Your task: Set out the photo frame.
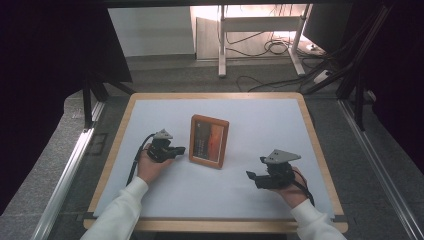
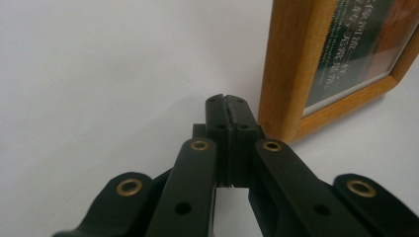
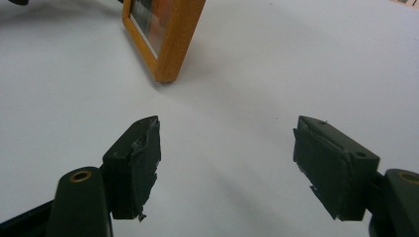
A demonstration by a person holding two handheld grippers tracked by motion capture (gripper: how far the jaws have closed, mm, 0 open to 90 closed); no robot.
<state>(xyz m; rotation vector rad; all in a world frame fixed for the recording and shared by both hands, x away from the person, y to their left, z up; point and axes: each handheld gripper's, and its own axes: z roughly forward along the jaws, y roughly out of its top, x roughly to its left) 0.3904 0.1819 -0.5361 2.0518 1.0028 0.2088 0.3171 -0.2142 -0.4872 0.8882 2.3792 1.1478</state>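
Observation:
A wooden picture frame [image 1: 209,141] stands upright near the middle of the white table, holding a dark and orange print. My left gripper [image 1: 179,149] sits just left of the frame, jaws pressed together with nothing between them; in the left gripper view its tips [image 2: 228,101] are close beside the frame's left wooden edge [image 2: 291,64]. My right gripper [image 1: 250,176] rests at the front right, apart from the frame. Its jaws stand wide open over bare table [image 3: 227,148], with the frame's lower corner [image 3: 165,34] farther ahead to the left.
The white tabletop [image 1: 260,120] has a light wooden rim [image 1: 320,150]. Beyond the far edge are a grey floor, cables [image 1: 272,47] and a white desk leg [image 1: 221,45]. Dark curtains flank both sides.

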